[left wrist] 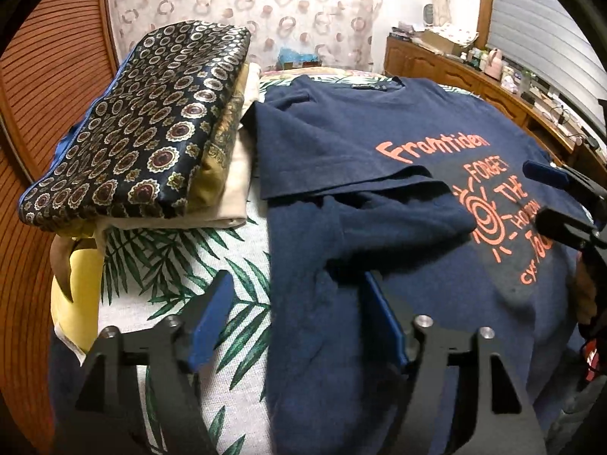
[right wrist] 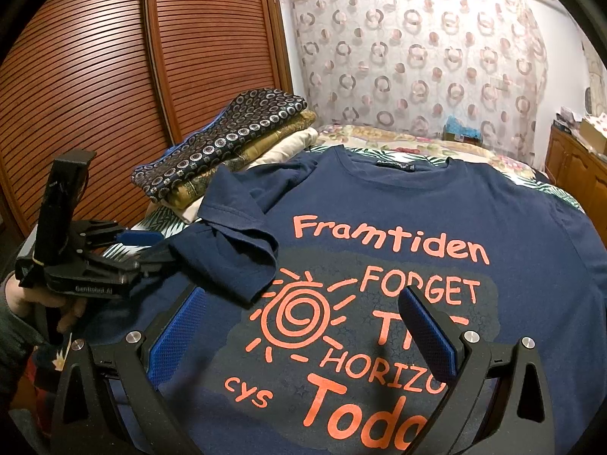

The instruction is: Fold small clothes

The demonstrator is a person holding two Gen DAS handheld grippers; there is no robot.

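While the left gripper [left wrist: 299, 314] stood open, nothing between its blue pads, the navy cotton T-shirt with orange print [left wrist: 379, 144] lay flat beneath it on the palm-leaf bedspread [left wrist: 182, 265], sleeve folded inward; the right gripper [right wrist: 299, 331] hovered open above the print.

This is a bedroom in a home. There is a bed [right wrist: 398, 140] with a leafy sheet [left wrist: 167, 265], a curtain [right wrist: 417, 57] behind it, and a wooden closet door [right wrist: 114, 76].
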